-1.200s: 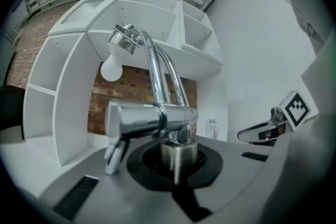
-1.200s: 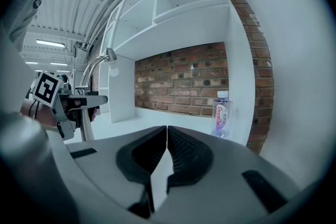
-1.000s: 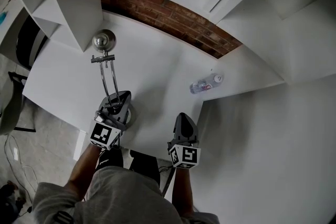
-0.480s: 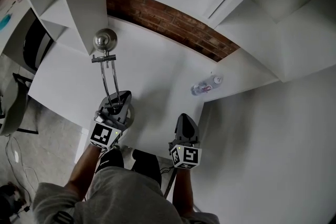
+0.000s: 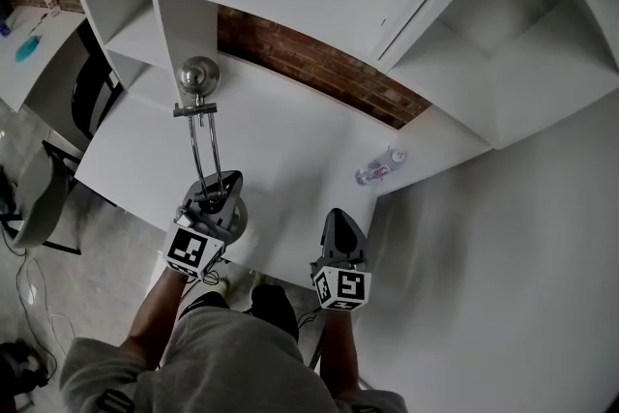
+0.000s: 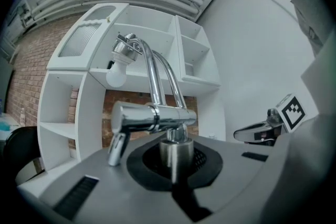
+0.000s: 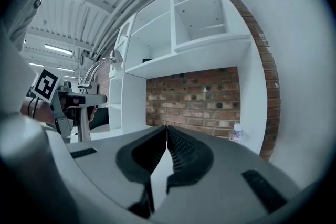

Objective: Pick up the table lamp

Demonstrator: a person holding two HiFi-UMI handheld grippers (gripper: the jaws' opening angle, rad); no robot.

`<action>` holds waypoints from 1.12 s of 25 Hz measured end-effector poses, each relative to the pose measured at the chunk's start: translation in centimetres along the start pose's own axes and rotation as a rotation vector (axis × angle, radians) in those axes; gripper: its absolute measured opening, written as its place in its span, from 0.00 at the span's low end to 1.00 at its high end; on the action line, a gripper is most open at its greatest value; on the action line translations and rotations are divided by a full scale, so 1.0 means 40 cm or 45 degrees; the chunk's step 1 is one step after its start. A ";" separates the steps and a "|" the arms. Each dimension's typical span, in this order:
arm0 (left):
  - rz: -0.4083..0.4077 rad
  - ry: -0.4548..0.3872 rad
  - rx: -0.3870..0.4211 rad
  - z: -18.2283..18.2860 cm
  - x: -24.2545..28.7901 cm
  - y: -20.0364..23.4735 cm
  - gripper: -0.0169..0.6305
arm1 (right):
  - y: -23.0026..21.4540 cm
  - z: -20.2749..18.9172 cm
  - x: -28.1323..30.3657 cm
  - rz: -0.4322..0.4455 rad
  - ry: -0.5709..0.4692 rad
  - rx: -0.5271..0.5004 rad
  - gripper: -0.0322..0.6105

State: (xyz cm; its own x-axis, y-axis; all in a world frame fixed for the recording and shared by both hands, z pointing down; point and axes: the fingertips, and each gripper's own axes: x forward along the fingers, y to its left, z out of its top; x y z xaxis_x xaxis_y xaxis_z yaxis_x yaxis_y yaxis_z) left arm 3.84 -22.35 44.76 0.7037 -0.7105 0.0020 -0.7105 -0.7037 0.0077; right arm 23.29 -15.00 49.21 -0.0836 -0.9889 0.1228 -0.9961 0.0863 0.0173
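The table lamp (image 5: 204,142) has a chrome double arm, a round head (image 5: 197,74) and a round base under my left gripper. My left gripper (image 5: 221,189) is shut on the lamp's short upright post (image 6: 176,150) just above the base. In the left gripper view the chrome arm curves up to the white bulb (image 6: 116,76). My right gripper (image 5: 336,218) hovers to the right over the desk's front edge. Its jaws (image 7: 167,136) are shut with nothing between them. The lamp and left gripper (image 7: 79,101) show at the left of the right gripper view.
A small clear plastic bottle (image 5: 379,166) lies on the white desk (image 5: 290,150) near the brick back wall (image 5: 319,71). White shelf units (image 5: 145,24) stand at the desk's left and above it. A dark chair (image 5: 92,92) stands to the left.
Both grippers have risen together, the left one carrying the lamp up with it. The desk now looks smaller below them, and more of the shelves shows at the top.
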 end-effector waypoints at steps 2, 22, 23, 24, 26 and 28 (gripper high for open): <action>0.005 0.000 0.005 0.018 -0.026 0.006 0.03 | 0.018 0.029 -0.010 0.001 -0.020 -0.003 0.09; -0.117 -0.011 0.010 0.089 -0.302 -0.018 0.03 | 0.209 0.123 -0.216 -0.101 -0.117 -0.004 0.09; -0.124 -0.007 0.016 0.086 -0.317 -0.020 0.03 | 0.219 0.121 -0.229 -0.107 -0.118 -0.002 0.09; -0.128 -0.004 0.023 0.082 -0.331 -0.022 0.03 | 0.228 0.120 -0.241 -0.114 -0.119 0.000 0.09; -0.132 -0.007 0.035 0.077 -0.357 -0.022 0.03 | 0.244 0.118 -0.264 -0.128 -0.120 0.002 0.09; -0.142 -0.013 0.028 0.080 -0.381 -0.026 0.03 | 0.258 0.114 -0.285 -0.141 -0.120 0.003 0.09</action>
State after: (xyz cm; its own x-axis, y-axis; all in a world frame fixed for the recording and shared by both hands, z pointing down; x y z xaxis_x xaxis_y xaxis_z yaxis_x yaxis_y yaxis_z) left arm -6.18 -10.81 41.51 0.7786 -0.6275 -0.0080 -0.6275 -0.7784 -0.0150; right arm 13.82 -3.38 43.45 0.0247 -0.9993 0.0266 -0.9994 -0.0241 0.0229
